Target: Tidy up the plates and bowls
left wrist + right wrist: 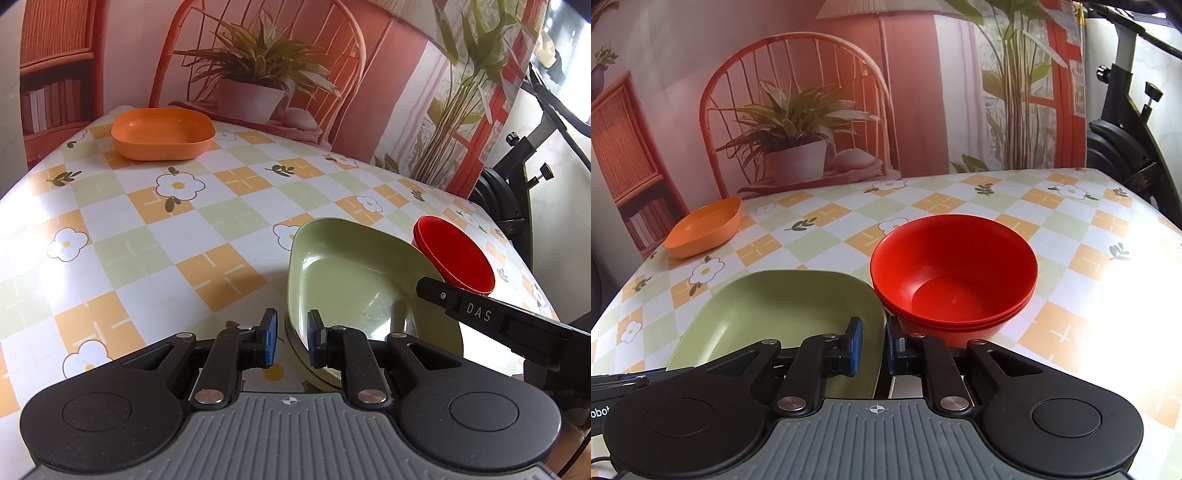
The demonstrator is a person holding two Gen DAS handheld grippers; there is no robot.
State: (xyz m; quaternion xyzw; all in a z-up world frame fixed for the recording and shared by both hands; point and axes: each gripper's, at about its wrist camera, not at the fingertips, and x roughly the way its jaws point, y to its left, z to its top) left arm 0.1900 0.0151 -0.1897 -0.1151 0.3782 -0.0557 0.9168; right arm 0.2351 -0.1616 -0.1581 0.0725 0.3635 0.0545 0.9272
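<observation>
While both grippers crowd the lower middle of their views, the green plate (354, 280) is the thing in play. The left gripper (291, 338) has its jaws set narrow, one blue pad either side of the plate's near rim. The right gripper (873, 343) does the same on the opposite rim, jaws narrow with the edge between them. I can't tell for sure whether either pair is actually pinching yet or just straddling the rim, so call it lined up for a two-sided hold. My guess is that's because a wide shallow plate would tip if lifted from one edge only.

Red bowls (955, 273) sit nested just beside the plate, right of centre in the right wrist view, already stacked by the look of it. An orange dish (162, 133) sits well apart in the upper left of the left wrist view, on the checked worktop (147, 229). It looks a similar squarish shape to the green one, so I'd guess the plate goes over there to stack with it.
</observation>
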